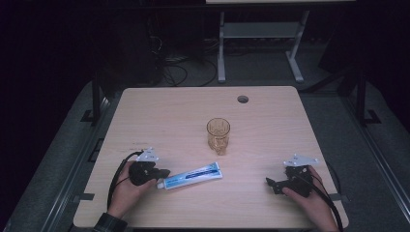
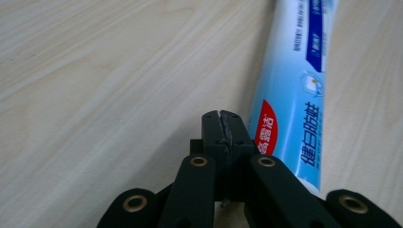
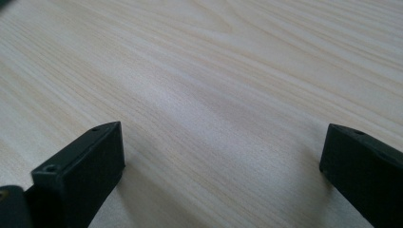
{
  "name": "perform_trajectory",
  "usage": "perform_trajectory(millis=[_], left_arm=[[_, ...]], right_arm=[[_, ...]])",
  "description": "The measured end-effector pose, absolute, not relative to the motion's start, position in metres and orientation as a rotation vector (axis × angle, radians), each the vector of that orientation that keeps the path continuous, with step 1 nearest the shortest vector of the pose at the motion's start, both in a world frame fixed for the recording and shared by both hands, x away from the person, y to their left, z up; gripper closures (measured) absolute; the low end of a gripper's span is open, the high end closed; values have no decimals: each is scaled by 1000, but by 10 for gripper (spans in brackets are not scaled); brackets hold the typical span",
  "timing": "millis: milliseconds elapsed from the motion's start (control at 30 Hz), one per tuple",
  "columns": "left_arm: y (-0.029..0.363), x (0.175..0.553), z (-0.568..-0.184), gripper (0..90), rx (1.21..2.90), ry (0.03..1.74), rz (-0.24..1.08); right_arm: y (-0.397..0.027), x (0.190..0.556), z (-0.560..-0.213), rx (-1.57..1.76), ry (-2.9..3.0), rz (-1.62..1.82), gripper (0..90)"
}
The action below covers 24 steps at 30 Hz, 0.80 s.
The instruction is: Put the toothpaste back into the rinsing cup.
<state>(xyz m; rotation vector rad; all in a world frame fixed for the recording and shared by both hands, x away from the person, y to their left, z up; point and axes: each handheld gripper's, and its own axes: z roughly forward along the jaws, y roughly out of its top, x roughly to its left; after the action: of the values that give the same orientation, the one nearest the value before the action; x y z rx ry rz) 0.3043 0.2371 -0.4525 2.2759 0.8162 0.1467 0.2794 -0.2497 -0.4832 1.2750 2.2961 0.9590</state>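
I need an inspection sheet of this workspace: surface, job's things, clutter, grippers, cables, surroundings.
Surface: light wooden table, round hole near the far edge.
Job's things: toothpaste tube lying flat; amber glass upright behind it, apart from it.
Clutter: nothing seen.
Grippers: left gripper shut on nothing, beside the tube near its cap end; right gripper open over bare wood.
Cables: a black cable trails from the left gripper, another from the right.
Surroundings: dark room, white desk frame, floor wires.

Amber glass (image 1: 218, 135) upright mid-table (image 1: 159, 116), round hole (image 1: 242, 99) near the far edge, seemingly empty.
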Motion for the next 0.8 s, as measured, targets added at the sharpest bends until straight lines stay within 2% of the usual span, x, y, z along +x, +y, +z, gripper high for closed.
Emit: perform_trajectory(millis=[667,800], left_arm=[[219,267,-451,900,2320,714,69],[218,268,-451,830,2309,744,87]], right_arm=[[-250,279,-483,1277,2296,959,4],[-250,279,-483,1276,2296,959,4]])
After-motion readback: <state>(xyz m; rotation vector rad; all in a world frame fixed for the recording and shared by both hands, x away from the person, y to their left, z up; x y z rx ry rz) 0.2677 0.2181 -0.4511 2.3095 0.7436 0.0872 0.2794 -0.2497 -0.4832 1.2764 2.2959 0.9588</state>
